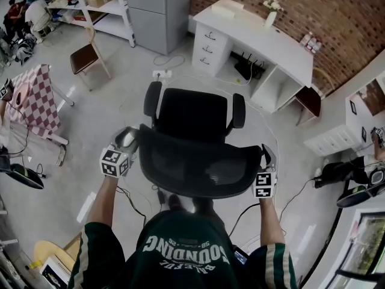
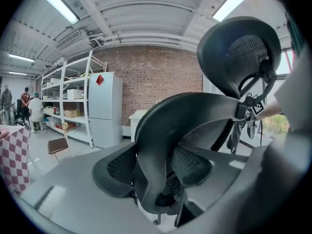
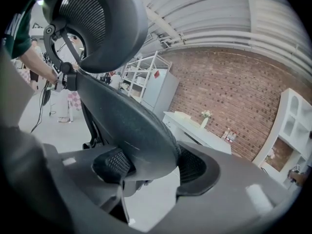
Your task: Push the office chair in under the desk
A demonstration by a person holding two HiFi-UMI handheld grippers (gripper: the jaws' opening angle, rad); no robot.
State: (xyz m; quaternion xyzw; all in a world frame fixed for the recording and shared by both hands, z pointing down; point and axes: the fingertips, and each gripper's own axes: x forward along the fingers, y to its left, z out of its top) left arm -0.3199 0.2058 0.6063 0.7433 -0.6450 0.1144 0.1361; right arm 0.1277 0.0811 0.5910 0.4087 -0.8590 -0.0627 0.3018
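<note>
— Where did the chair stand, seen from the head view?
— The black mesh-backed office chair [image 1: 192,116] stood on the grey floor [image 1: 120,71] just in front of the person, seat turned toward the long white desk [image 1: 258,38] by the red brick wall [image 1: 313,5]; chair and desk were well apart; the left gripper [image 1: 128,139] sat at the left edge of the backrest [image 1: 198,164], the right gripper [image 1: 268,156] at its right edge.
— And the left gripper view?
— The backrest's curved rim ran between the ribbed black pads [image 2: 114,168]; both pressed on it, so that claw was clenched on the chair; the headrest [image 2: 243,52] rose above.
— The right gripper view?
— Much alike; the rim filled the gap between the right claw's pads [image 3: 195,167], grasped from both sides; the desk showed beyond, not touching the chair.
</note>
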